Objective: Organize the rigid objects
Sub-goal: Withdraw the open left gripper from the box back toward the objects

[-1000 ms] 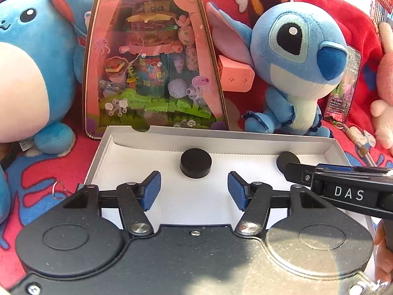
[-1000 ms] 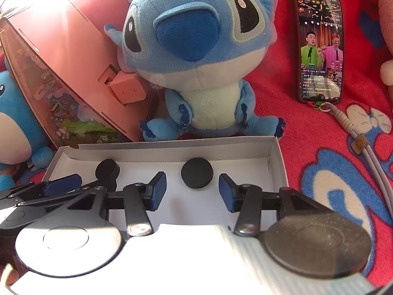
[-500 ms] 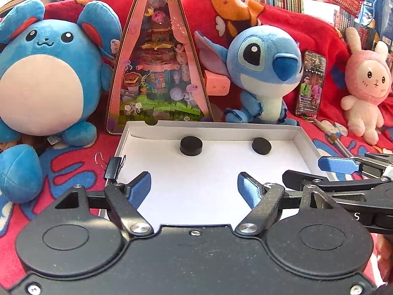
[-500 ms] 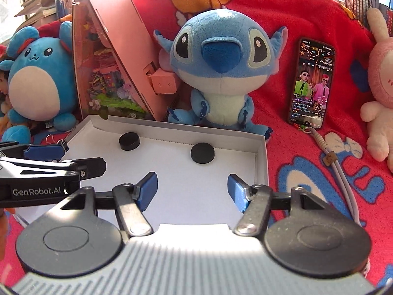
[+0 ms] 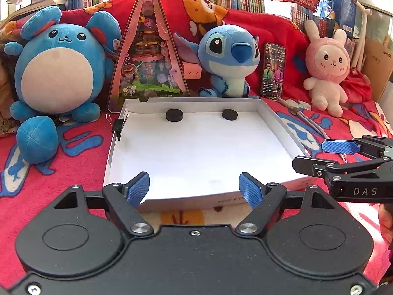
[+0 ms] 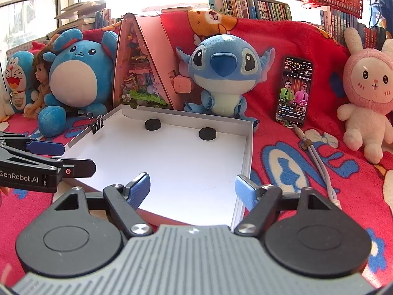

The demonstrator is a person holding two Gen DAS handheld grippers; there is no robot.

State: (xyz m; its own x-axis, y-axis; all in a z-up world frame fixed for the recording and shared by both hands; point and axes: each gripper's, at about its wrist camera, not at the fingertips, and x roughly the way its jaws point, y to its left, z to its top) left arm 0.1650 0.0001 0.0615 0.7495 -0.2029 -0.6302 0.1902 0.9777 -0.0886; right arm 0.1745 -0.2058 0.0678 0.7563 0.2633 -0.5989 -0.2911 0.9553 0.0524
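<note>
At the far wall of the white tray [image 5: 115,152], two black discs [image 5: 174,115] [image 5: 229,114] were observed apart, while left gripper [image 5: 194,190] and right gripper [image 6: 192,188] were held released, grasping nothing.

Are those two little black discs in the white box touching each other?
Apart. The left wrist view shows the left disc and the right disc with bare white box floor between them.

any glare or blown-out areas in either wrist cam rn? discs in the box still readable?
Right wrist view: window and the top centre are blown out to white, washing out the books there; white box floor is bright, but both black discs read crisply. Left wrist view: milder overexposure along the top edge, discs clear, strong fisheye bending at the edges.
</note>
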